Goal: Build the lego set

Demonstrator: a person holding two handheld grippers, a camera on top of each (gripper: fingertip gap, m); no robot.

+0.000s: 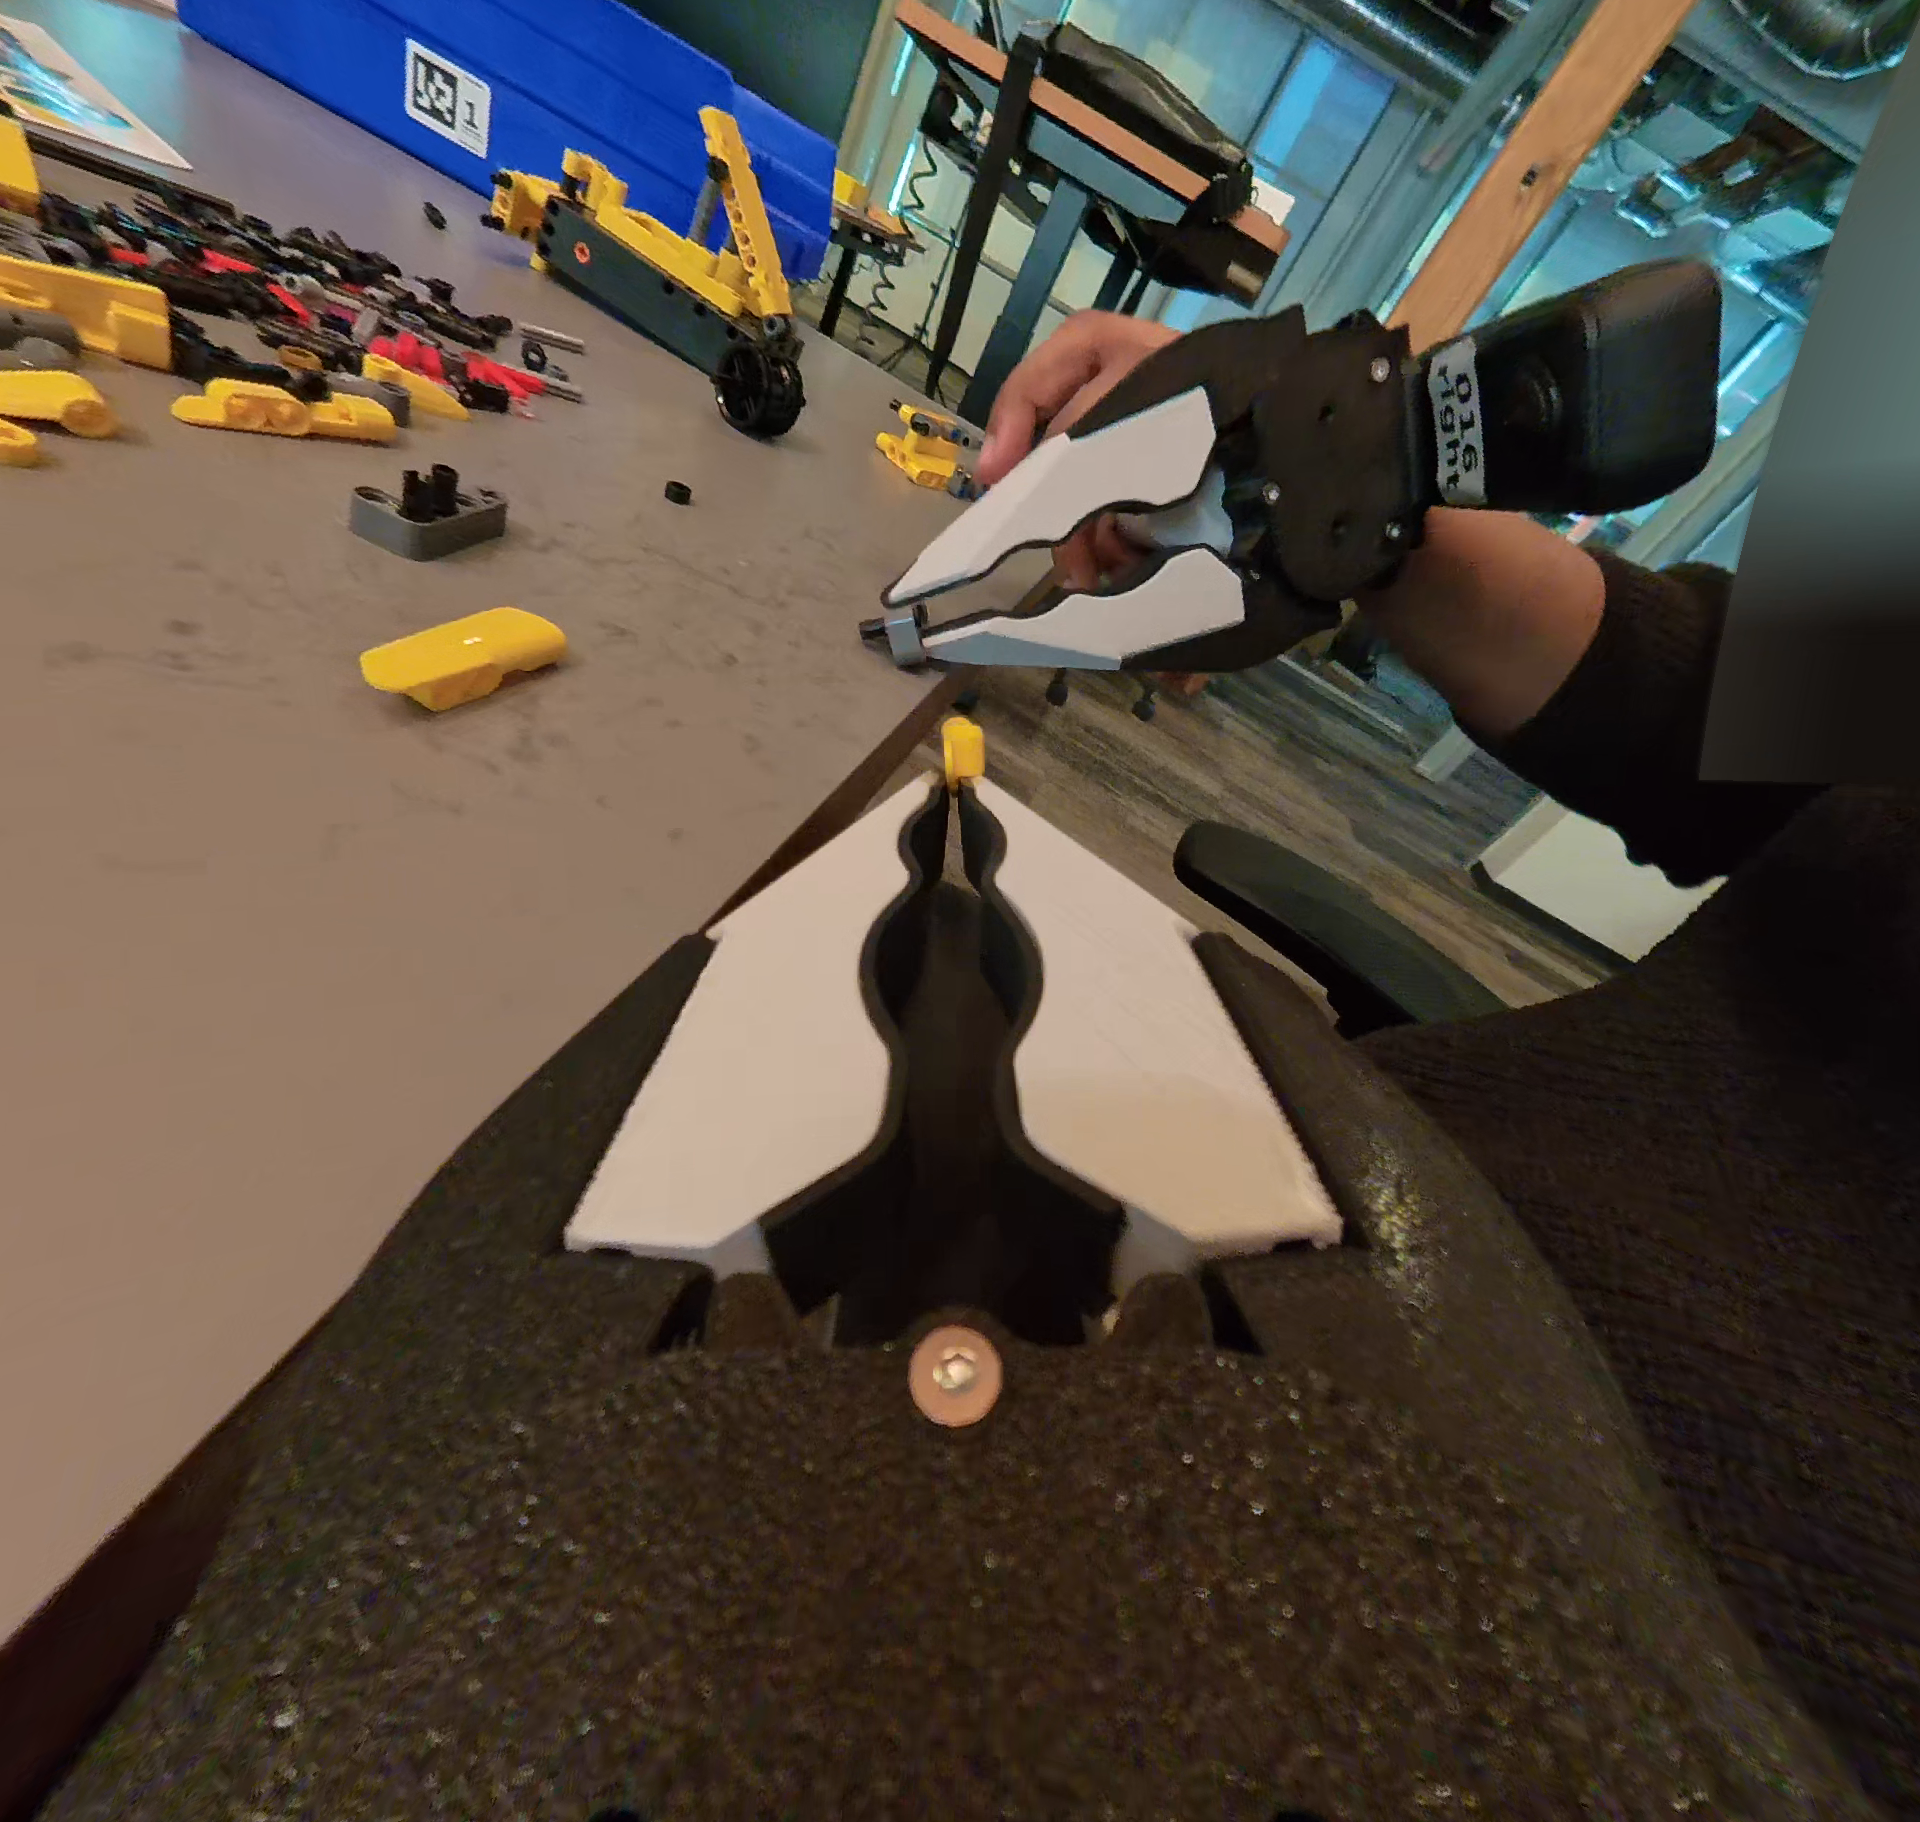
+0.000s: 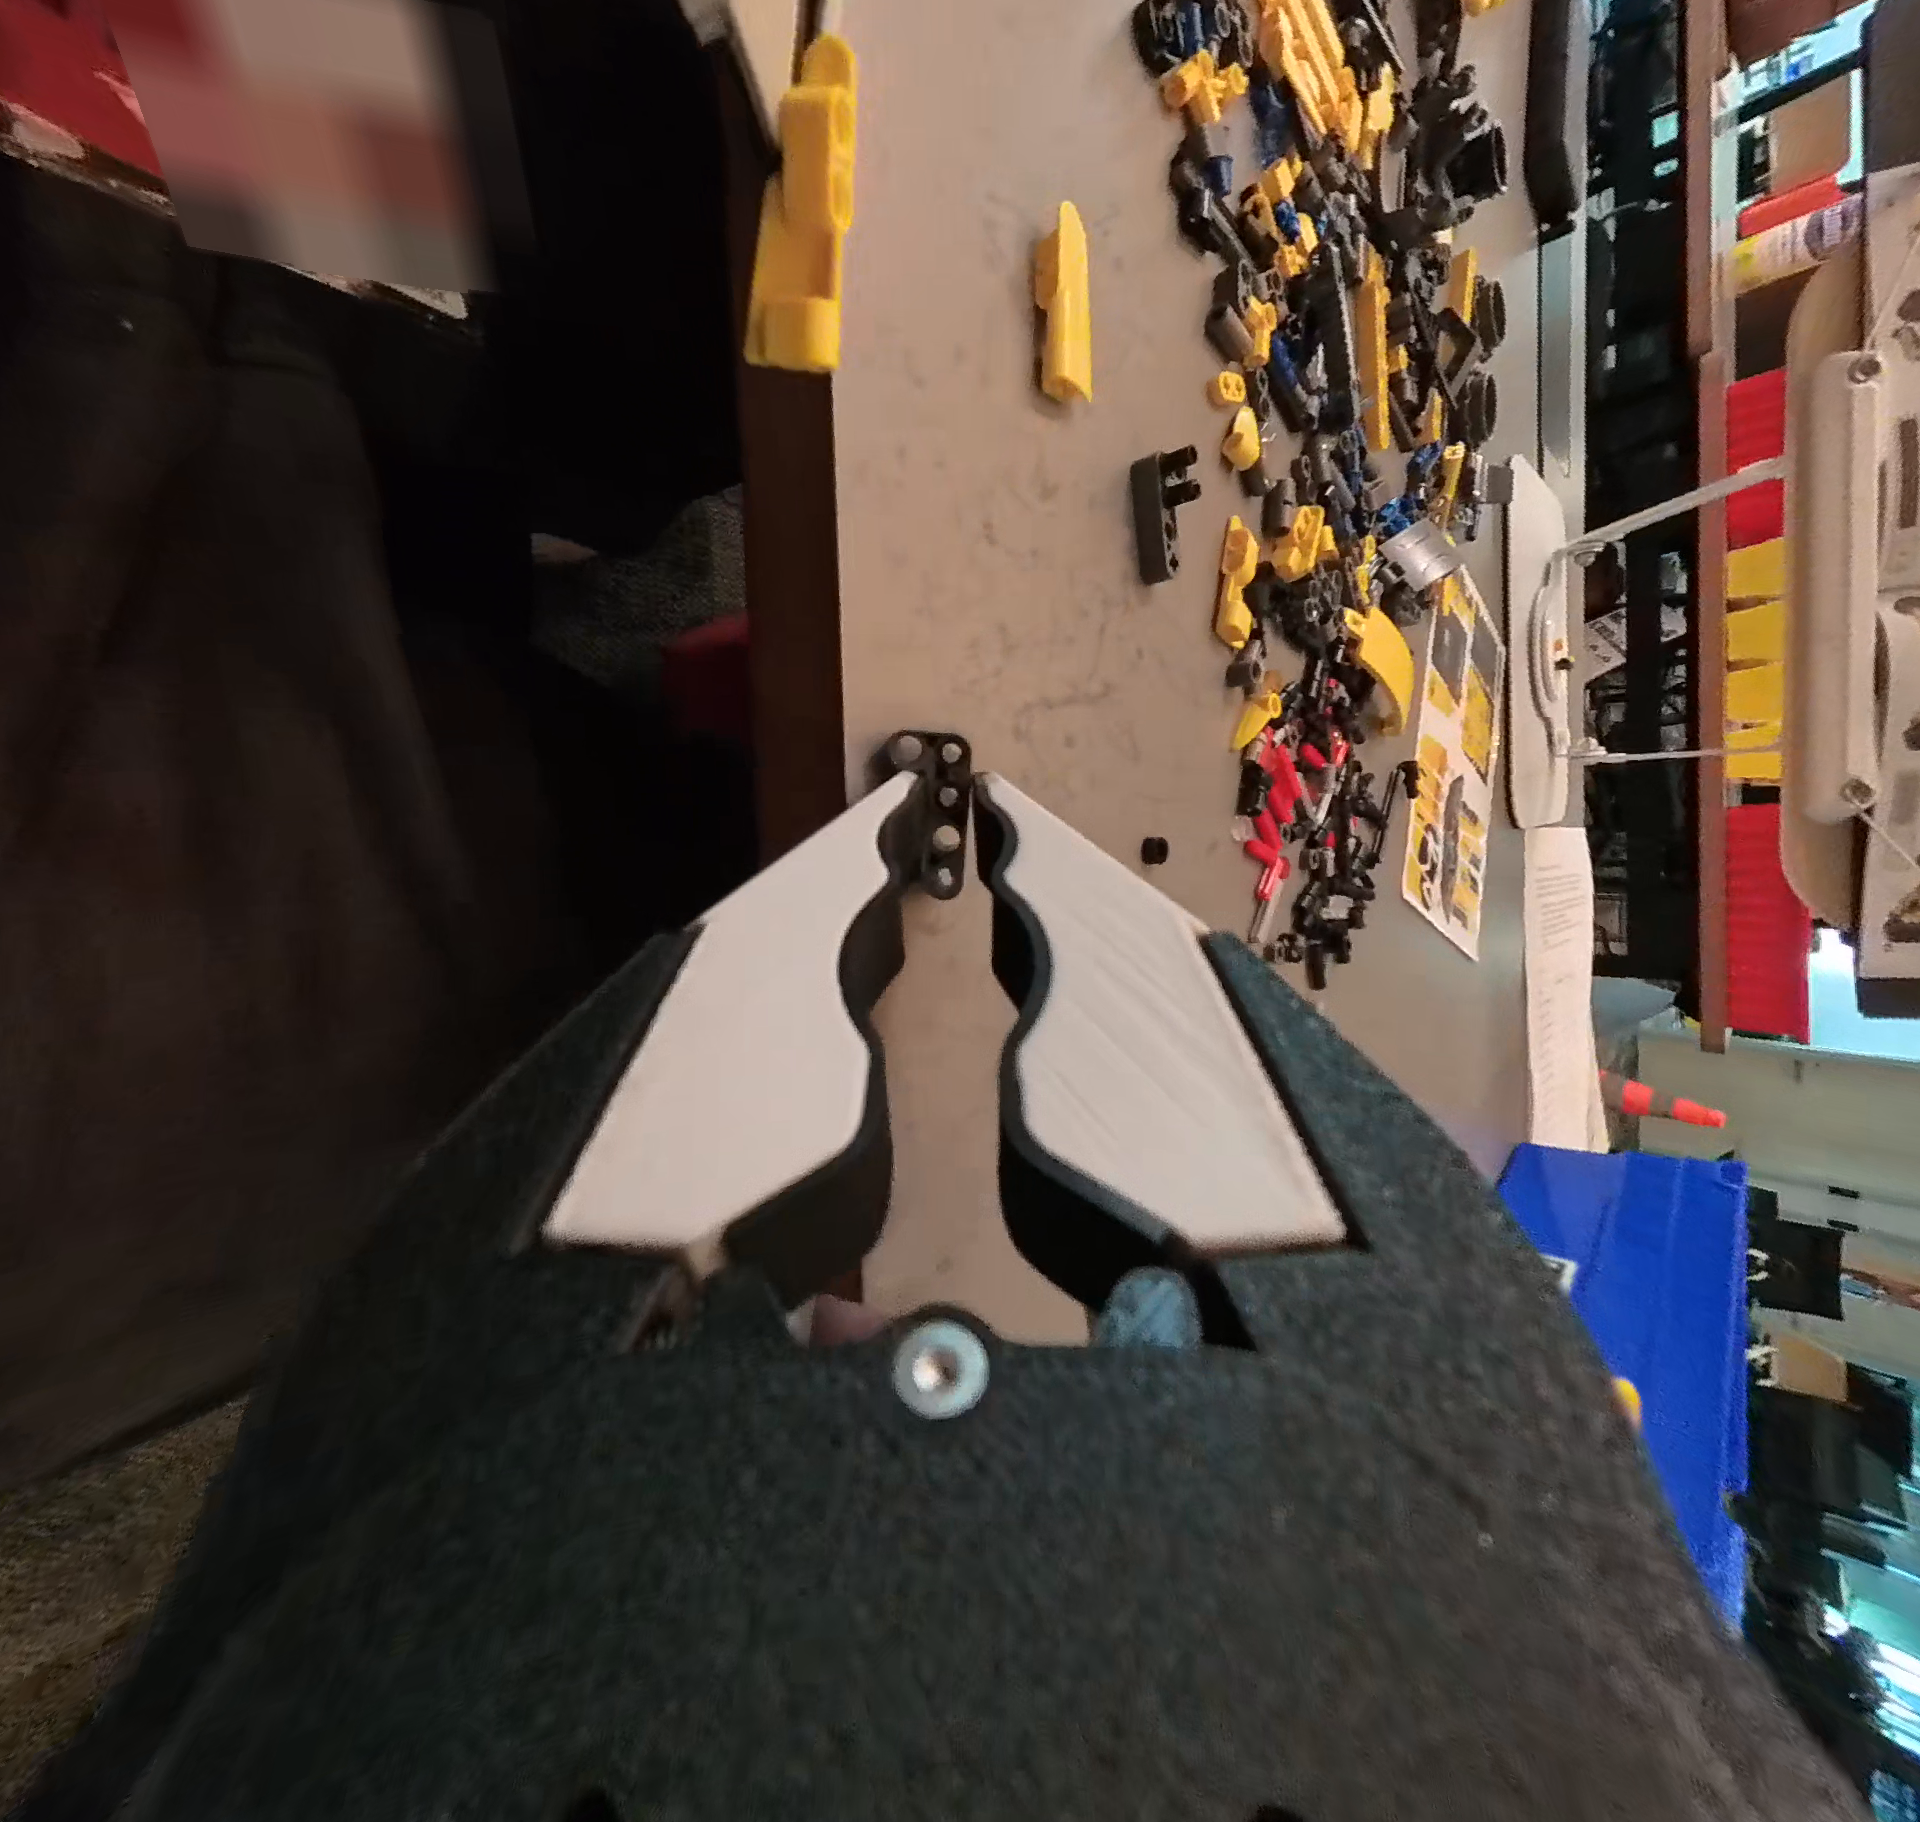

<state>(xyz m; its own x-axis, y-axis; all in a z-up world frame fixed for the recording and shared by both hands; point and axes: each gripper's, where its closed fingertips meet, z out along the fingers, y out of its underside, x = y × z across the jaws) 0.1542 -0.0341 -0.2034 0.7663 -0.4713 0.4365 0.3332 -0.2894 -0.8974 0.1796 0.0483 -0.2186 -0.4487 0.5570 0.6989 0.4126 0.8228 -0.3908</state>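
My left gripper (image 1: 954, 787) is shut on a small yellow building-toy piece (image 1: 962, 744), held just off the grey table's (image 1: 312, 941) near edge. In the right wrist view this piece (image 2: 805, 214) is a long yellow connector hanging at the table edge. My right gripper (image 2: 948, 785) is shut on a dark angled beam with holes (image 2: 940, 816), also at the table edge. In the left wrist view the right gripper (image 1: 909, 621), in a person's hand, holds that beam (image 1: 900, 634) a short way beyond my left fingertips.
A yellow curved panel (image 1: 462, 655) and a grey frame with black pins (image 1: 428, 515) lie on the table. Behind them are a pile of loose parts (image 1: 260, 318), a part-built yellow model (image 1: 665, 255) and a blue bin (image 1: 468, 79). A chair armrest (image 1: 1330, 931) is to the right. My right fingertips sit around 10 cm from my left ones.
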